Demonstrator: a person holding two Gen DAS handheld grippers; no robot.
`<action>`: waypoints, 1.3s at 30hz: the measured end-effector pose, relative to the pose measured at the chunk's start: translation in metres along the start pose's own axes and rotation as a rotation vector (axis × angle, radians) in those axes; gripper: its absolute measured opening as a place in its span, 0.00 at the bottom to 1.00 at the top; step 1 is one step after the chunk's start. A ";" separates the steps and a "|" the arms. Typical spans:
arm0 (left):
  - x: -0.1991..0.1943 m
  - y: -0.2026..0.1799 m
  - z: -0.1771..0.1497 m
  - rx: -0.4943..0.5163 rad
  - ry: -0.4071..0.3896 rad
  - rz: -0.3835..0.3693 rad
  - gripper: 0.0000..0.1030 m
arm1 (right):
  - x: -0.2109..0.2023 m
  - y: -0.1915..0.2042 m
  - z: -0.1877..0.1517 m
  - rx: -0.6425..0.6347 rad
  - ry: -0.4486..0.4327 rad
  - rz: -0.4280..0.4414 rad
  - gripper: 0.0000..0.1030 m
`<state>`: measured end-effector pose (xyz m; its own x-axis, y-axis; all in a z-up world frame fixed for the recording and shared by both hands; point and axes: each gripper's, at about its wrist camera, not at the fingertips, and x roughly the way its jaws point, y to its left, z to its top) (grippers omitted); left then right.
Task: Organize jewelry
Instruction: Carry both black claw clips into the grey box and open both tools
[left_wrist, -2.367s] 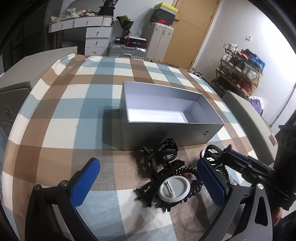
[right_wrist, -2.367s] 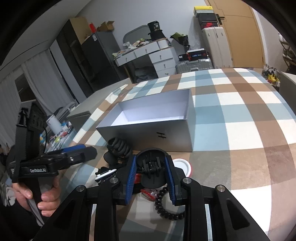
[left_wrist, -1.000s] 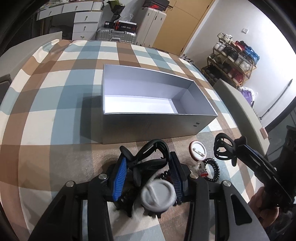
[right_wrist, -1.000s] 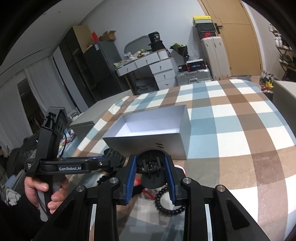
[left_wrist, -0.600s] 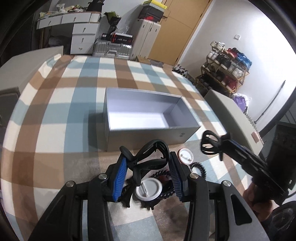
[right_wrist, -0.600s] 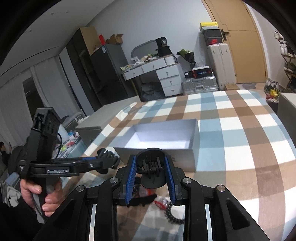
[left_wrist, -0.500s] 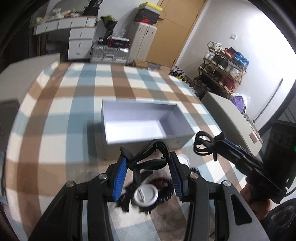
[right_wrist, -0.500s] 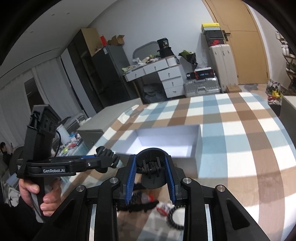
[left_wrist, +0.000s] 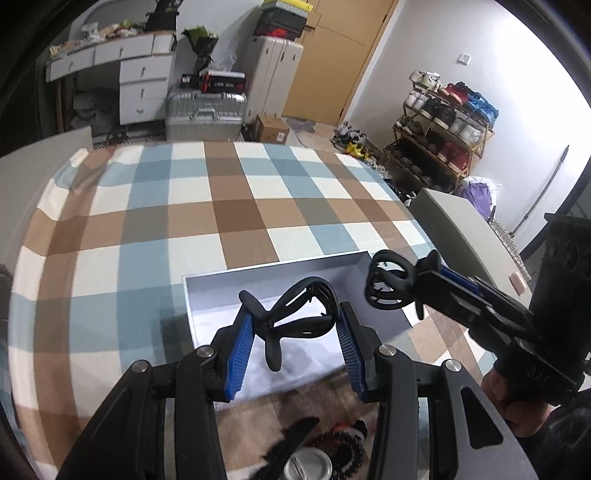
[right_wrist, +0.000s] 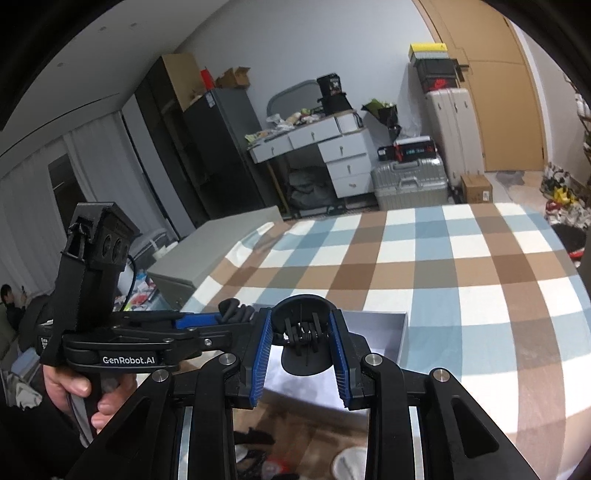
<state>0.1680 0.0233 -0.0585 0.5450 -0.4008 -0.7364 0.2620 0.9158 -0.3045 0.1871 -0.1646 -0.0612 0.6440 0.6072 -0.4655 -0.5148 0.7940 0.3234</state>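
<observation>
My left gripper (left_wrist: 295, 318) is shut on a black looped hair clip (left_wrist: 295, 314) and hangs above the open grey box (left_wrist: 199, 280) with its white inside. My right gripper (right_wrist: 301, 325) is shut on a black claw clip (right_wrist: 304, 343), also over the box (right_wrist: 391, 328). In the left wrist view the right gripper (left_wrist: 421, 277) comes in from the right with its claw clip (left_wrist: 386, 284) above the box's right end. Seen from the right wrist, the left gripper (right_wrist: 229, 317) sits close on the left, a hand on its grip.
On the checked tablecloth (left_wrist: 236, 206) in front of the box lie a round white badge (left_wrist: 306, 466), a black bead bracelet (left_wrist: 345, 448) and other dark pieces. Grey cabinets flank the table (left_wrist: 465, 236). Beyond the box the cloth is bare.
Both grippers have risen and moved forward with their clips, from above the pile to above the box. The pile has slid to the bottom of both views.
</observation>
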 end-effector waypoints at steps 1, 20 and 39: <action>0.004 0.000 0.001 0.002 0.010 0.002 0.37 | 0.005 -0.002 0.001 0.004 0.011 0.001 0.28; 0.031 0.012 0.002 0.000 0.087 0.000 0.37 | 0.054 -0.026 -0.007 0.055 0.163 -0.046 0.29; -0.008 0.005 0.005 0.047 -0.042 0.080 0.68 | 0.008 -0.025 0.002 0.087 0.025 -0.056 0.61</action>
<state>0.1684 0.0312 -0.0512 0.5981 -0.3286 -0.7309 0.2528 0.9429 -0.2170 0.2063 -0.1793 -0.0708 0.6559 0.5613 -0.5047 -0.4264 0.8272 0.3658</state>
